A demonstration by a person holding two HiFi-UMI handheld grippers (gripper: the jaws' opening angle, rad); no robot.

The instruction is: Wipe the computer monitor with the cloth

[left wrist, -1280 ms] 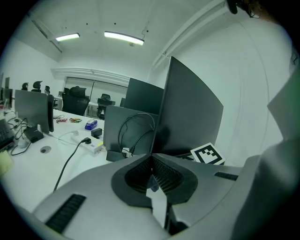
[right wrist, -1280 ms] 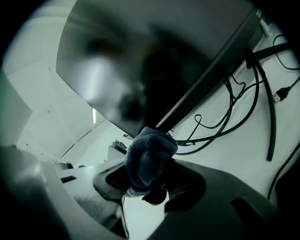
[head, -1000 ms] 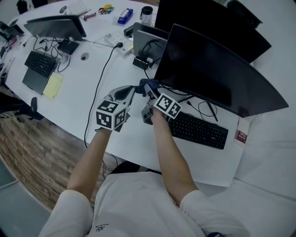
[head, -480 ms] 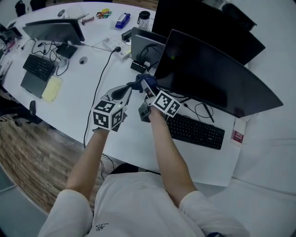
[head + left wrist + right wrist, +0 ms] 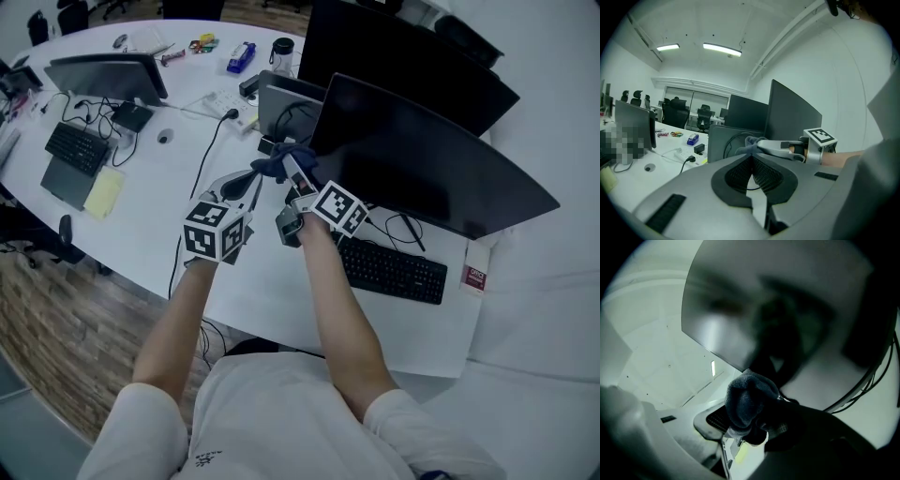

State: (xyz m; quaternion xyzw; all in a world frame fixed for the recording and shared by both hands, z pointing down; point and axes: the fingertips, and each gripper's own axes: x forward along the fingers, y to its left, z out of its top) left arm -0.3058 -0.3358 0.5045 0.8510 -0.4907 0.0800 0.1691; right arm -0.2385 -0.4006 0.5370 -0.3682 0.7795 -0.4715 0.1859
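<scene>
With both forearms stretched out over the white desk (image 5: pixel 141 225), the two grippers sit close together just off the big monitor's (image 5: pixel 422 155) lower left corner.

Right gripper (image 5: pixel 293 176): tilted up toward the screen, marker cube facing the head camera, jaws pinching a bunched dark blue cloth (image 5: pixel 277 161). Its own view agrees: the cloth is wadded between the jaws and bulges past the tips, with the dark screen filling the top of the view. Can't tell whether the cloth touches the glass.

Left gripper (image 5: pixel 251 185): just left of the right one and pointing the same way. Jaws are pressed together, pads meeting, nothing between them. Its view looks across at the right gripper and the cloth just ahead of its tips.

Surface: the desk is curved. A black keyboard (image 5: pixel 389 267) lies below the monitor, loose cables behind it; the right forearm passes over its left end. A second dark monitor (image 5: pixel 403 52) stands behind the first. Further left along the desk: a smaller monitor (image 5: pixel 108 64), another keyboard (image 5: pixel 70 142), a yellow pad (image 5: pixel 105 192), a power strip (image 5: pixel 225 98).

Room: wood floor (image 5: pixel 56 319) beside the desk. The left gripper view shows an open office with black chairs (image 5: pixel 675 112) and lit ceiling strips (image 5: pixel 722 48).
</scene>
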